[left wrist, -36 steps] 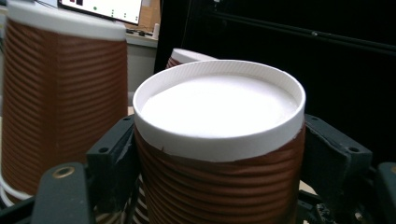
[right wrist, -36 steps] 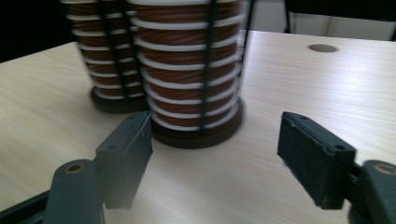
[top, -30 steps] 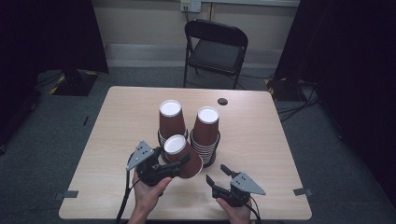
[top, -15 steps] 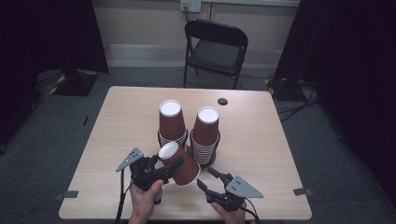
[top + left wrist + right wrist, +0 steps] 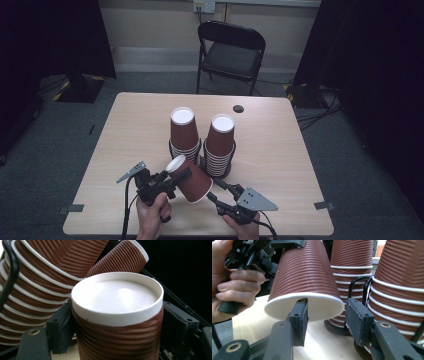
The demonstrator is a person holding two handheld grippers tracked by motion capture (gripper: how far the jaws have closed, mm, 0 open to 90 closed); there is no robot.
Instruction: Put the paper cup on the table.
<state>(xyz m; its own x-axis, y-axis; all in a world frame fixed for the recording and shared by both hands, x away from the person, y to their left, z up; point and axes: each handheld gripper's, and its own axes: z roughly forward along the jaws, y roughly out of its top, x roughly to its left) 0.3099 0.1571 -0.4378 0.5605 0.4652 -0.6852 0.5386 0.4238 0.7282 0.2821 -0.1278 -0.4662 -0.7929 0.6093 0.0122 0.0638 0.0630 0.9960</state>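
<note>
Cup (image 5: 191,178), brown ribbed paper, tilted with white base up-left, gripped near its base between jaws of left tool (image 5: 170,181), lifted above worktop (image 5: 135,130) near front edge, left of centre. Right tool (image 5: 218,193) near front edge just right of cup, jaws apart, empty, tips by cup's open rim. Two stacks of inverted cups in black wire holders at worktop centre: left stack (image 5: 183,131), right stack (image 5: 220,143), side by side. Small dark disc (image 5: 238,108) near far edge. Folding chair (image 5: 231,48) beyond far edge.
</note>
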